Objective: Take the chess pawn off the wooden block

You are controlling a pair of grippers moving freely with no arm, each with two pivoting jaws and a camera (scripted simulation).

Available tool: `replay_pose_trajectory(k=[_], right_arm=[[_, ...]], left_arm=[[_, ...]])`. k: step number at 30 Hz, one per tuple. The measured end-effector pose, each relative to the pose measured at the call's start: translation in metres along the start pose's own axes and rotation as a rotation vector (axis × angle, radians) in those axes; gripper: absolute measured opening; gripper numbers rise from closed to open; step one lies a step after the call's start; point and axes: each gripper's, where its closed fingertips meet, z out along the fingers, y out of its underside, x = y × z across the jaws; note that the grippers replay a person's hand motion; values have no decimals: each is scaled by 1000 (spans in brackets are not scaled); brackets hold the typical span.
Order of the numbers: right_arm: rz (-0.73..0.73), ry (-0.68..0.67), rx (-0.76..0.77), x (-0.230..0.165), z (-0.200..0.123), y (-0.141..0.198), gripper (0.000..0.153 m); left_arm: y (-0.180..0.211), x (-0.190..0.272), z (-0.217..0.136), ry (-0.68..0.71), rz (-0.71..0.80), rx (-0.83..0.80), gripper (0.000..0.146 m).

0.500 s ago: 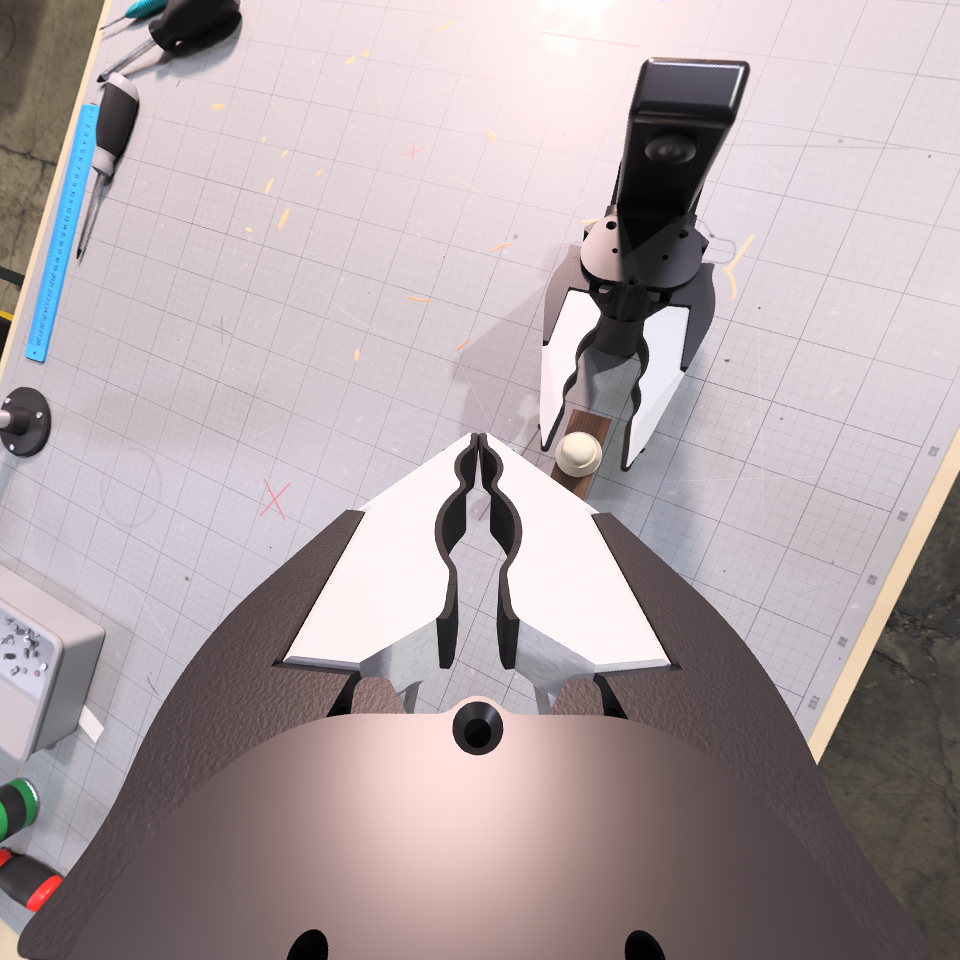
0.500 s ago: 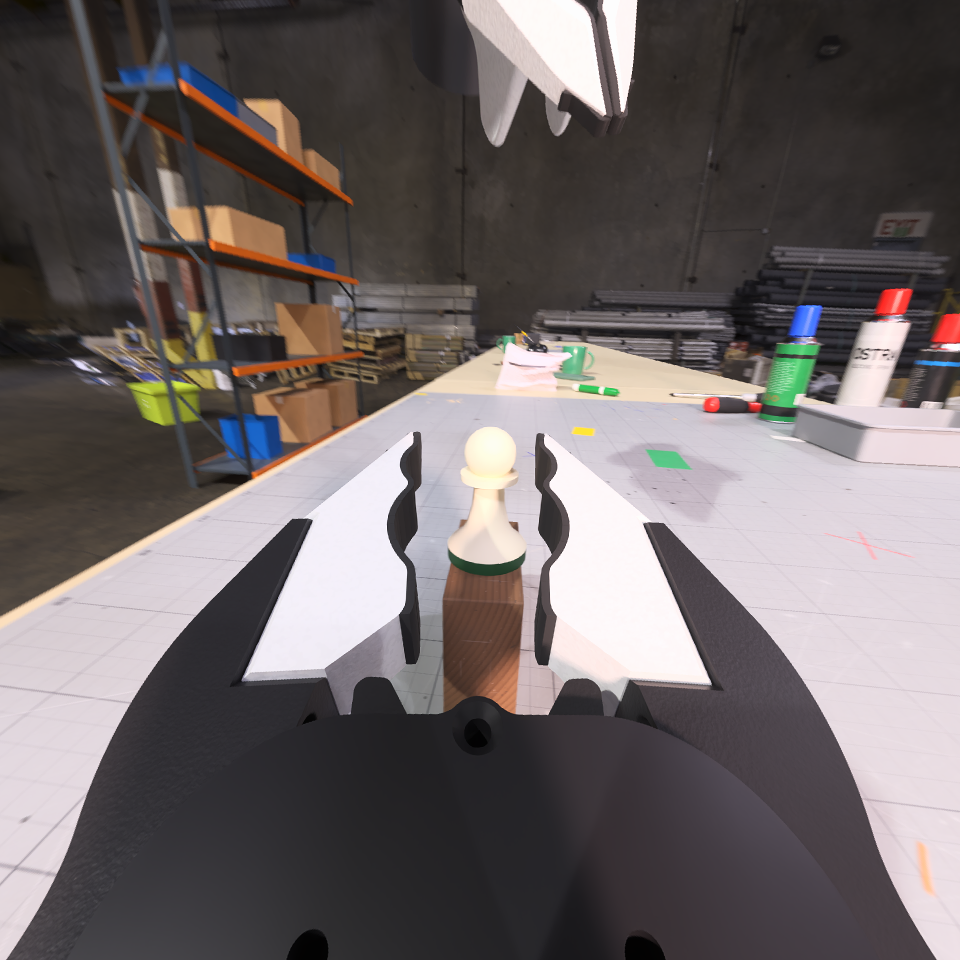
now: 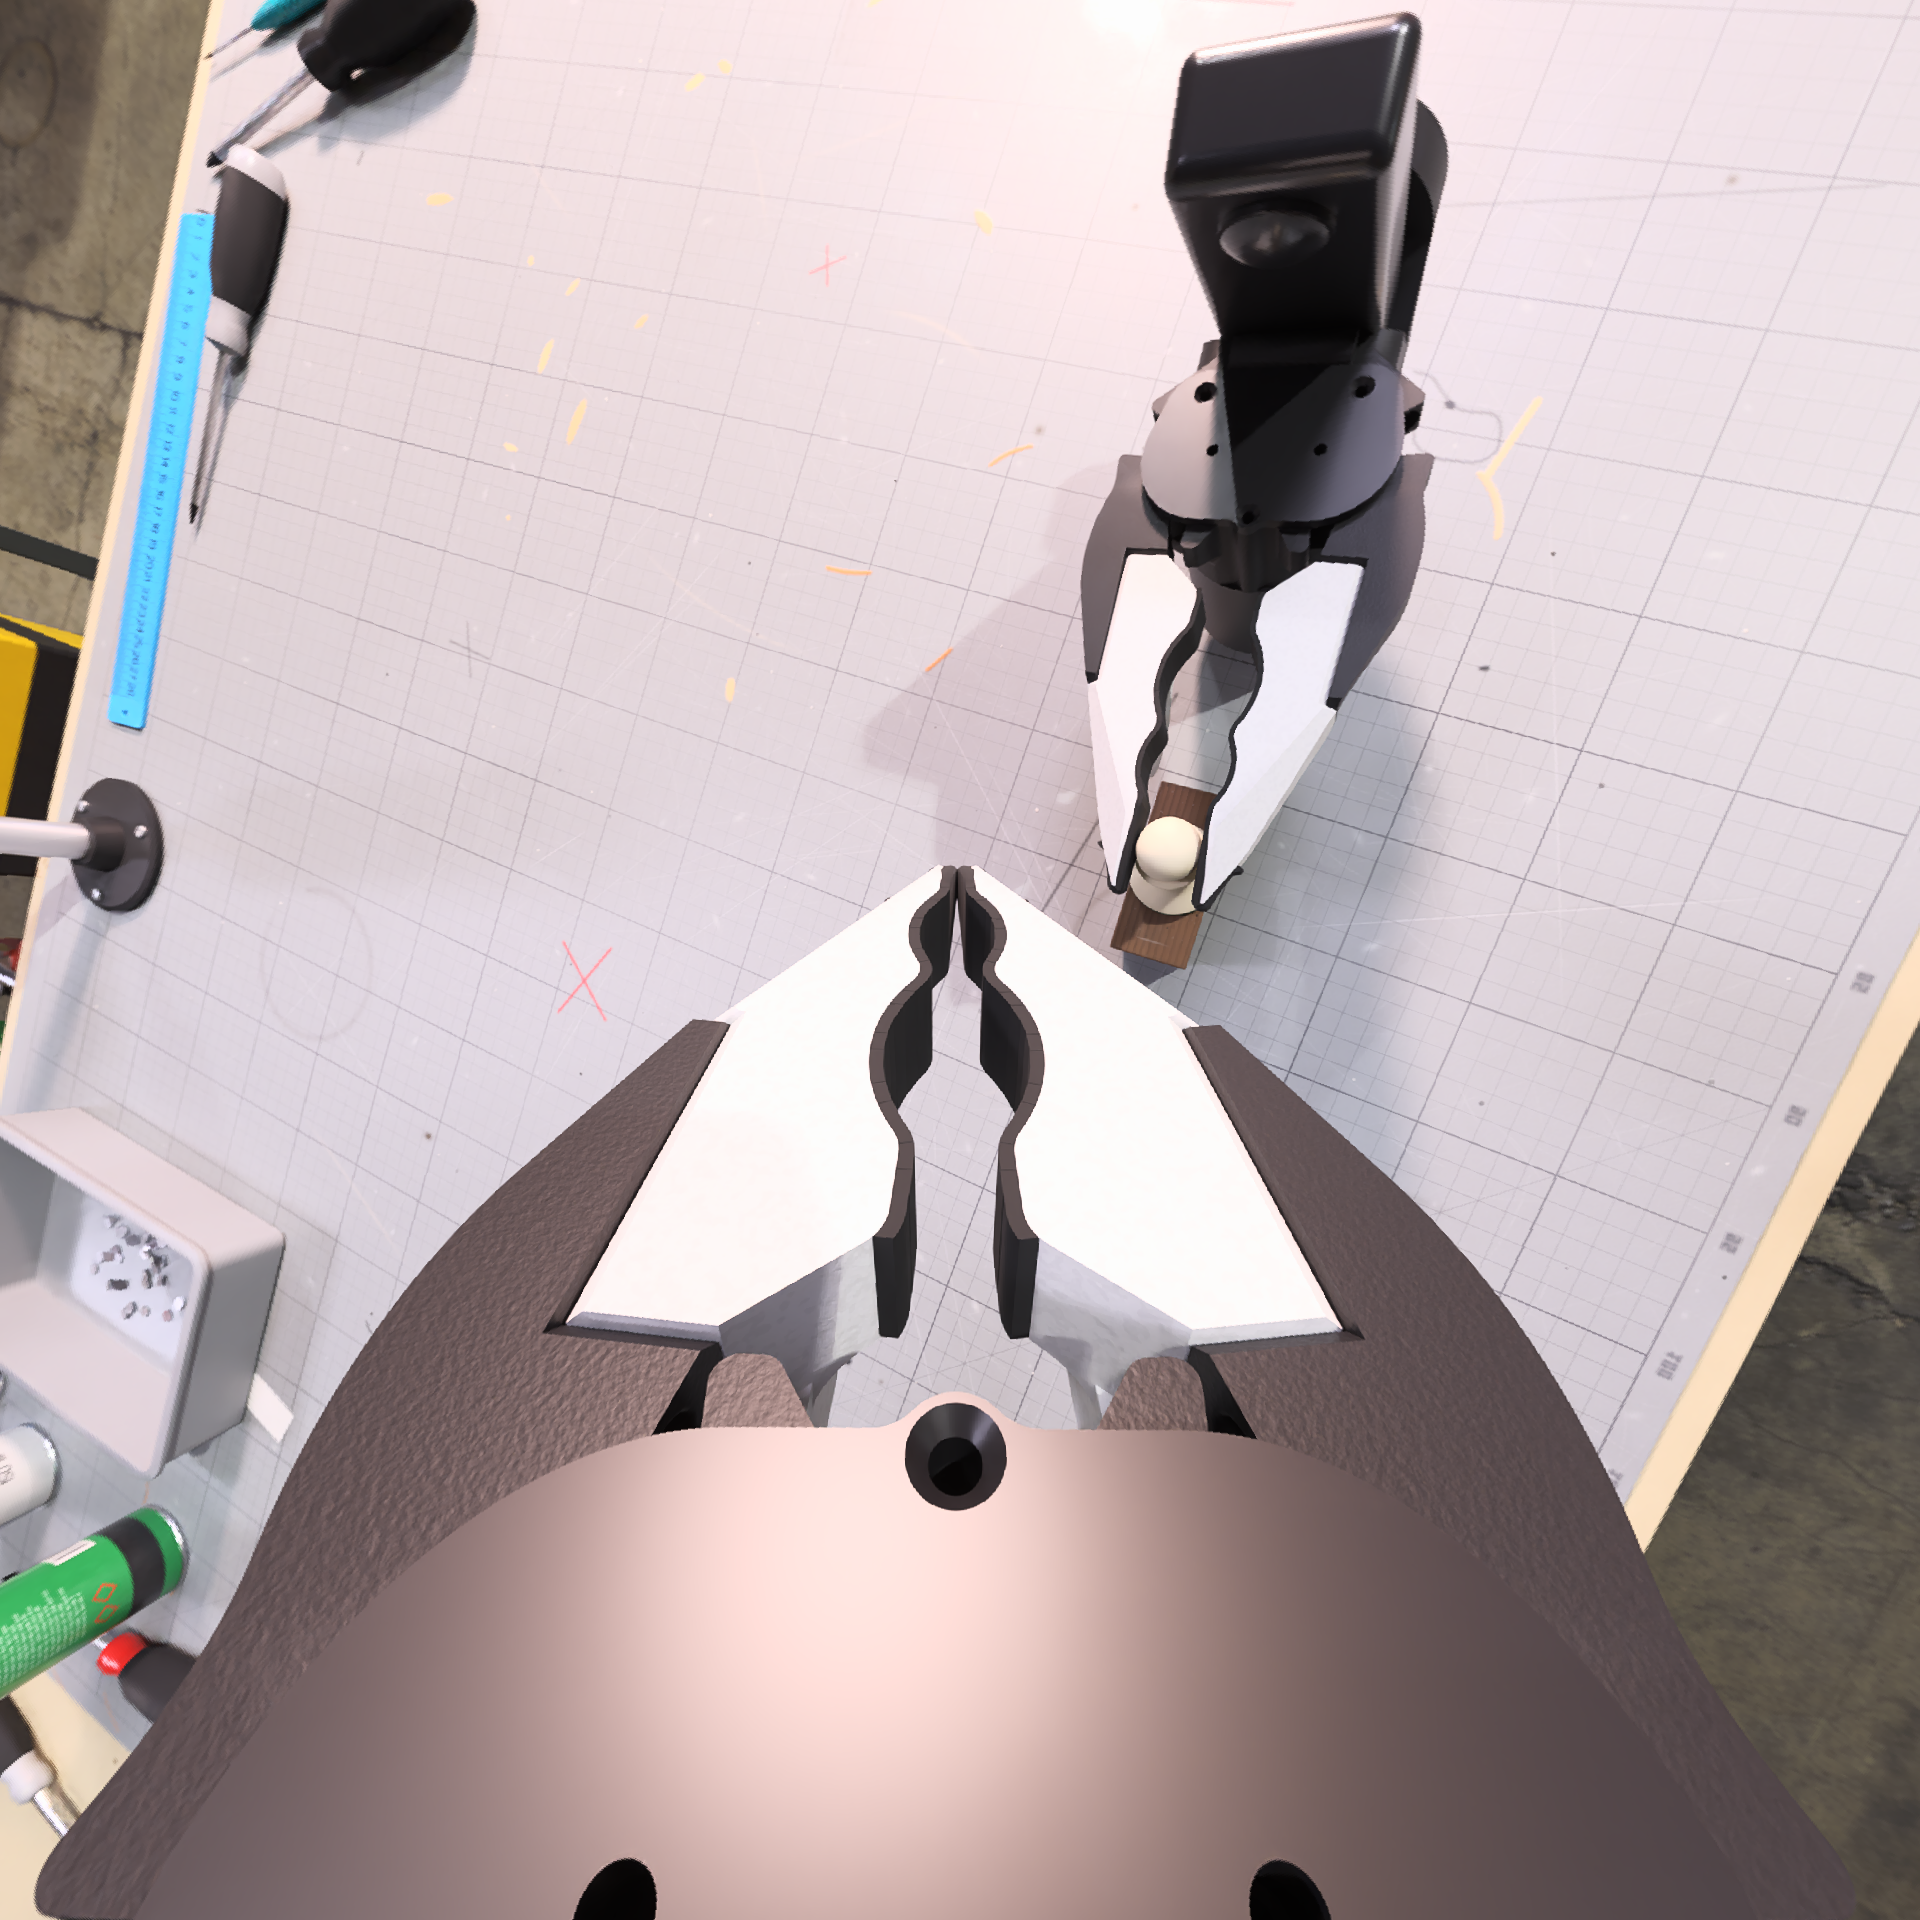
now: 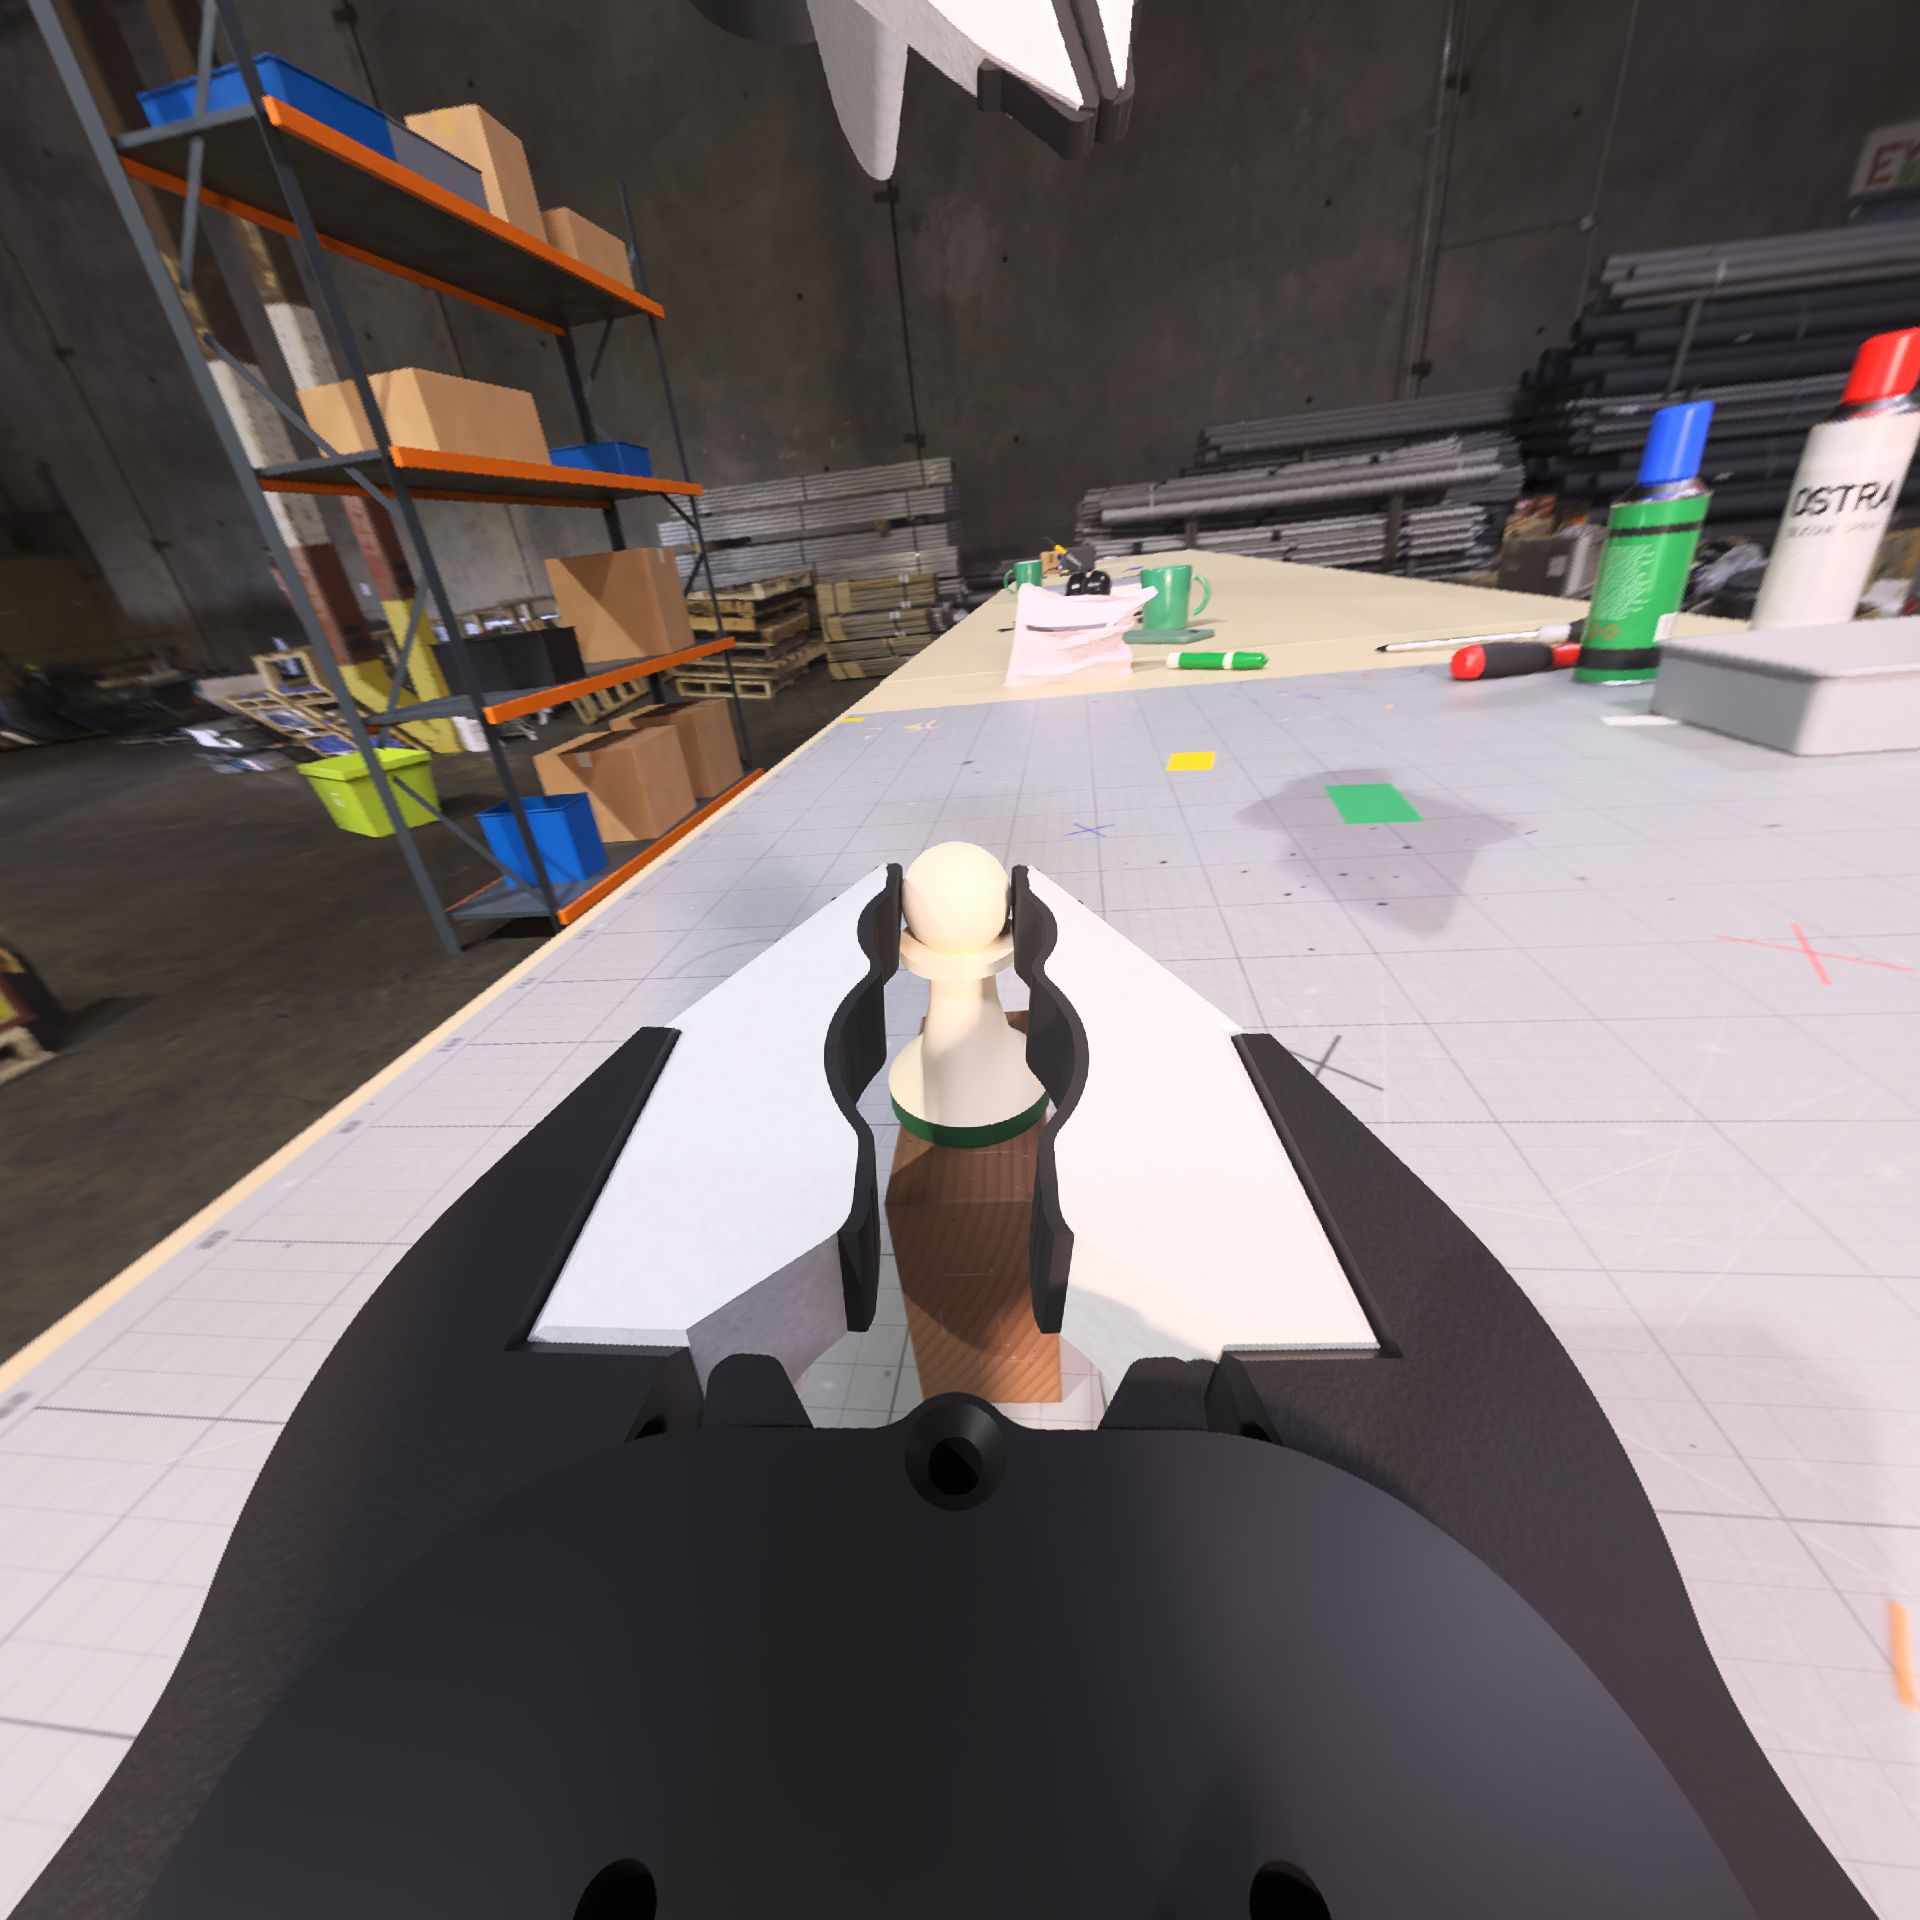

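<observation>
R tongs [image 4: 954, 902] level, round pawn [image 4: 954, 1023]

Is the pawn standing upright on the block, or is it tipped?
Upright. The pawn stands with its green-rimmed base flat on the block, head straight above, between the right gripper's fingers.

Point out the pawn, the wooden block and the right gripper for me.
chess pawn [image 4: 954, 906], right wrist view, on its round head.
wooden block [image 4: 971, 1262], right wrist view, on its top face.
right gripper [image 4: 954, 896], right wrist view, between its fingertips.
</observation>
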Motion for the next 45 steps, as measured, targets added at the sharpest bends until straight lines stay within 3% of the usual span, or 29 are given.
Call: replay_pose_trajectory(k=[10,19,24,29,35,45], right_arm=[[177,-23,5,4,-6,-19,20],[450,26,139,50,28,-118,20],[596,130,176,100,42,-148,20],[807,148,245,150,57,-164,20],[793,242,266,185,72,-162,20],[778,336,237,207,70,-179,20]], left_arm=[[-5,-23,-9,-65,52,4,0],[-27,-131,-36,-323,175,-34,0],[-33,-194,-28,-303,202,-102,0],[-21,-252,-4,-229,244,-258,0],[-20,-289,13,-147,314,-307,0],[-30,-314,22,-130,411,-280,0]])
